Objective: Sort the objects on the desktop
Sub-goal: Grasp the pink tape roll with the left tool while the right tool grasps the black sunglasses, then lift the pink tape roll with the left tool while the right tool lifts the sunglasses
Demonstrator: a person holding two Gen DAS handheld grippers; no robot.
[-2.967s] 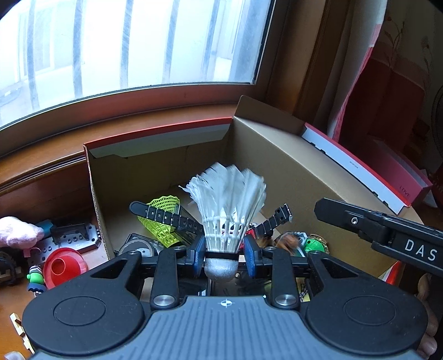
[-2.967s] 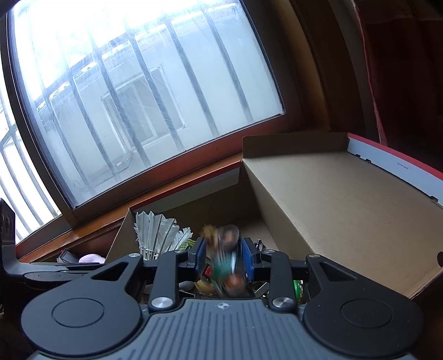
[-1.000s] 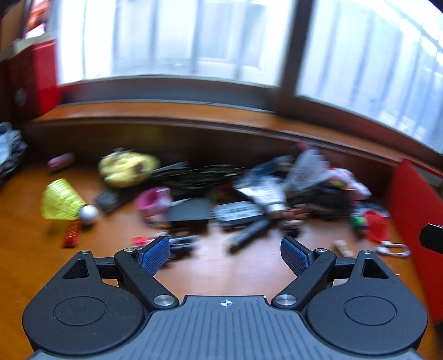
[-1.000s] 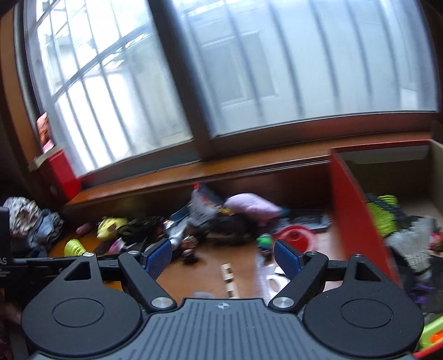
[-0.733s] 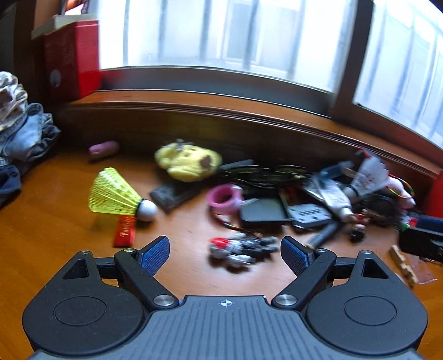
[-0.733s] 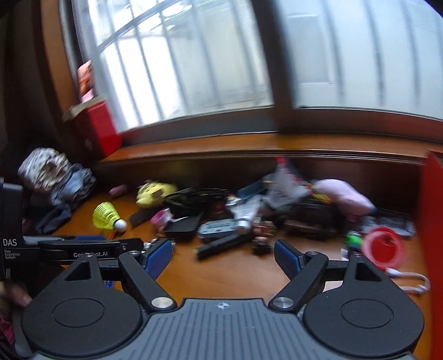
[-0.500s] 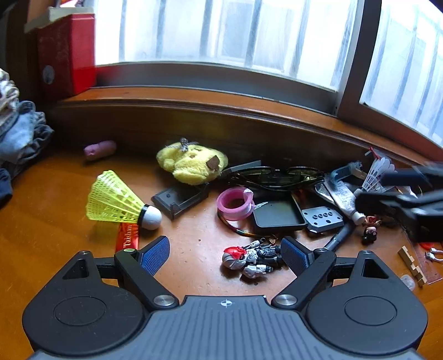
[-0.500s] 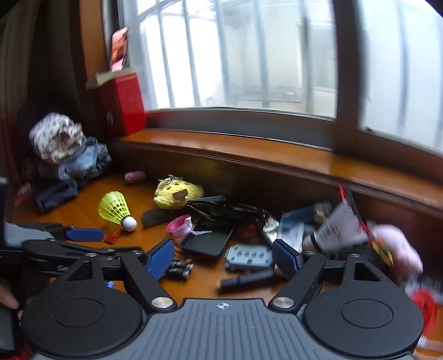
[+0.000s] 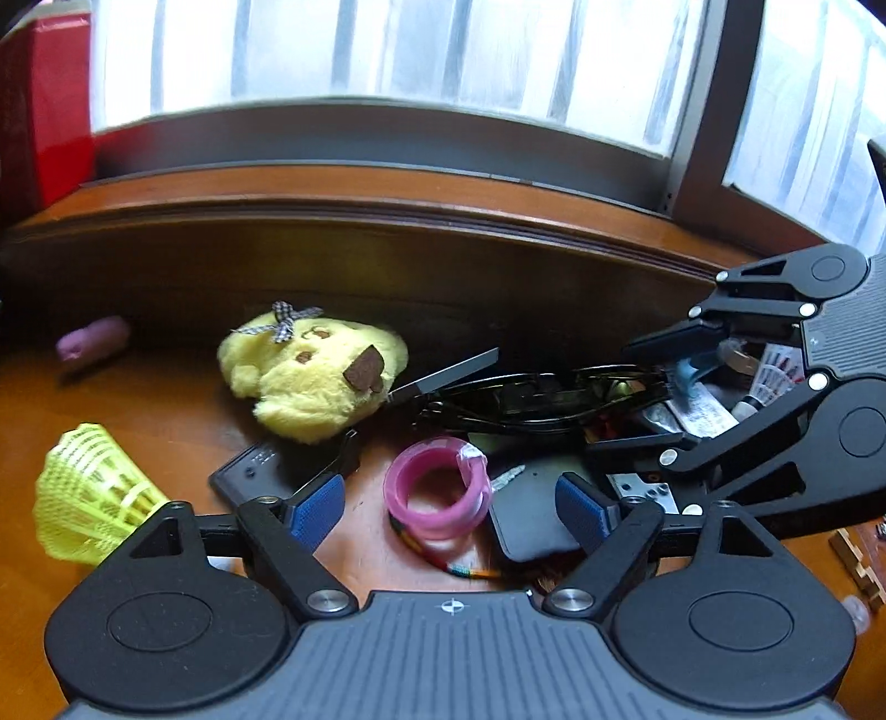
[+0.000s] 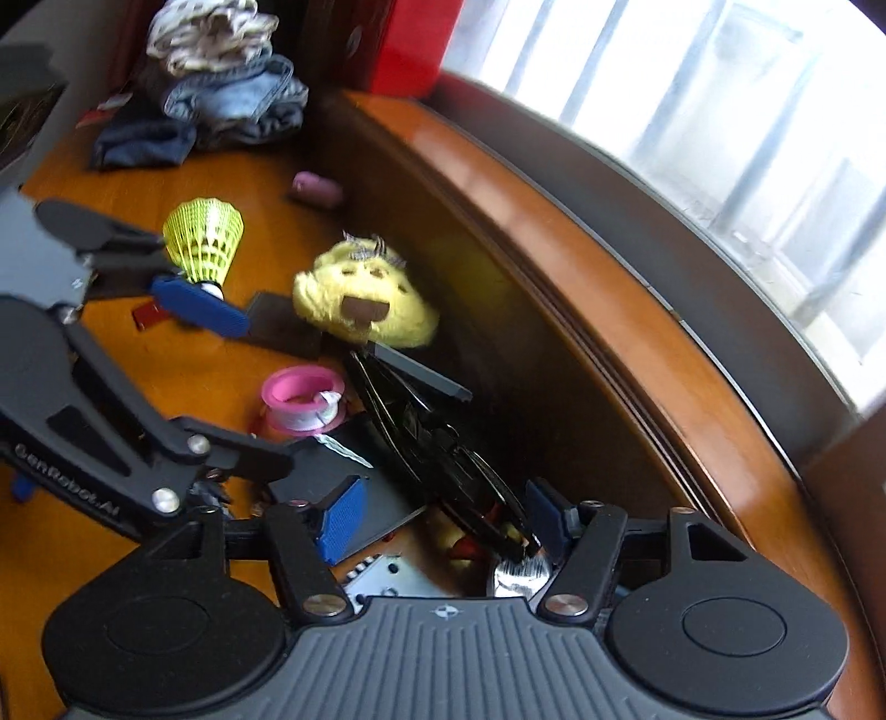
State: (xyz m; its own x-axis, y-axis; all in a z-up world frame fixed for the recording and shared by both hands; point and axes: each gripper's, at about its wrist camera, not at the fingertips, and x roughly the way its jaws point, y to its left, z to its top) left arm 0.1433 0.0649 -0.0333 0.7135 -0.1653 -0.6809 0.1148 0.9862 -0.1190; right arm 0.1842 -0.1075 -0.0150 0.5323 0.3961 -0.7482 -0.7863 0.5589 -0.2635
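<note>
Both claws are spread wide and nothing is held in either. The left gripper [image 9: 449,507] is poised low over the desk [image 9: 166,399] with the pink tape roll [image 9: 437,487] framed squarely between its blue pads [image 9: 318,509], the roll lying flat just ahead at 12 o'clock; this framing suggests the roll is the piece meant to be picked next. The right gripper [image 10: 443,523] is aimed into the dark tangle by the sill, its jaws straddling the black glasses [image 10: 443,443], one pad close to the frame's end, though contact cannot be confirmed.

From the left view, the plush [image 9: 315,376] is seen at 11 o'clock, the yellow shuttlecock [image 9: 88,493] at 9 o'clock, a small pink piece [image 9: 91,338] at 10 o'clock against the ledge, and the right gripper entering from 3 o'clock over a white shuttlecock [image 9: 769,382] and assorted clutter. A dark flat case [image 9: 526,515] is touched by the roll's right side.

Only from the right view are a pile of clothes [image 10: 221,83] and a red box [image 10: 410,44] shown, at 11 and 12 o'clock, and the left gripper at 9 o'clock. A sorting container is shown in neither view, so the drop place cannot be located.
</note>
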